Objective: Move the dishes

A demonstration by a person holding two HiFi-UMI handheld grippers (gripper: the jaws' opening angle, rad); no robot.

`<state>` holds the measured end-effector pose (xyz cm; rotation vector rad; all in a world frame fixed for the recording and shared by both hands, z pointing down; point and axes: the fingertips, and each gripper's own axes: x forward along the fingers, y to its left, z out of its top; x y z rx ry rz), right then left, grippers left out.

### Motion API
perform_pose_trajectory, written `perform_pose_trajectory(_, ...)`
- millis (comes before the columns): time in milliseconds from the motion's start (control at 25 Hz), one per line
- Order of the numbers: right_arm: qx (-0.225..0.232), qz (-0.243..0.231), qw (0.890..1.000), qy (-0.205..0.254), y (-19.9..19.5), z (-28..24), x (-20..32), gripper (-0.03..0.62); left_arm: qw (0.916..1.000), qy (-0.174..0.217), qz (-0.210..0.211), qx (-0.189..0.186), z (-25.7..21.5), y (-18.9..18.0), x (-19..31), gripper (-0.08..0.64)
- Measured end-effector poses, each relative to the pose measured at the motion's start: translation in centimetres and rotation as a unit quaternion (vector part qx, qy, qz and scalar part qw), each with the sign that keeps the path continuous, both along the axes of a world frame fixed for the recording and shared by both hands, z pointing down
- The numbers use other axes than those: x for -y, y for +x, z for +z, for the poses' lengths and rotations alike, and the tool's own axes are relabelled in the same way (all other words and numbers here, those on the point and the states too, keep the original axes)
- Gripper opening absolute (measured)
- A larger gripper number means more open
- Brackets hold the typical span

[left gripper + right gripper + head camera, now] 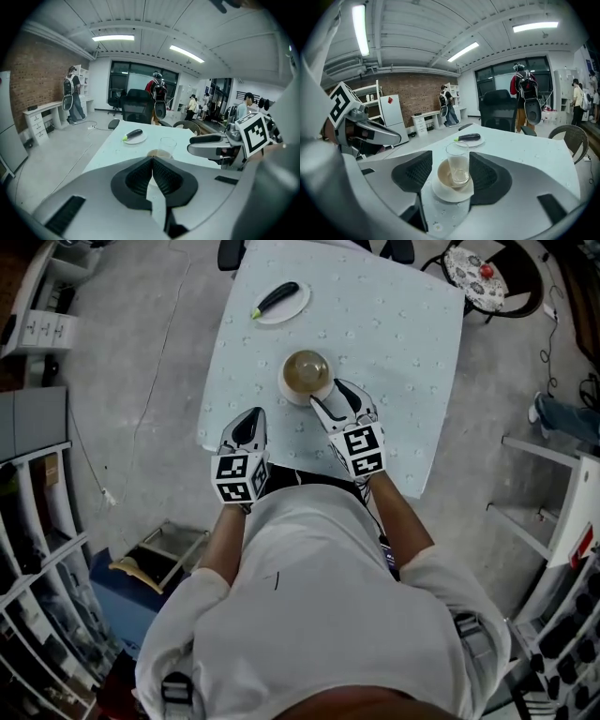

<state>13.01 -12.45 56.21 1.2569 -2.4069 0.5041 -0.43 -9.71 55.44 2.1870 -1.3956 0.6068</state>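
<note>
A clear glass stands in a brown-lined bowl on a white saucer. This stack sits mid-table. My right gripper is open, its jaws on either side of the stack with gaps showing. In the head view the right gripper reaches the bowl's near right edge. My left gripper hovers over the table's near left part, left of the bowl, with its jaws shut on nothing. A dark eggplant lies on a white plate at the far left.
The pale blue table has its near edge just in front of the person's body. Dark office chairs stand at its far side, and a round patterned stool at the far right. Shelving lines the left. People stand in the background.
</note>
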Motion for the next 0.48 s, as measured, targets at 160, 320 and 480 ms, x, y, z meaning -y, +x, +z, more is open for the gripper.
perform_pose_trajectory(160,-0.011,-0.004,1.000,-0.006,-1.1,1.3,0.9,0.262,0.9999,-0.009,0.009,-0.009,0.9,0.1,0.6,0.020)
perform_pose_trajectory(320,-0.014,0.001,1.000,-0.016,-2.0,2.2,2.2,0.267,0.9996,-0.011,0.019,-0.019,1.2,-0.2,1.8,0.020)
perform_pose_trajectory(480,-0.029,0.016,0.999,-0.022,-2.4,3.7,3.6,0.287,0.9993,-0.010,0.030,-0.022,0.9,-1.5,3.4,0.020)
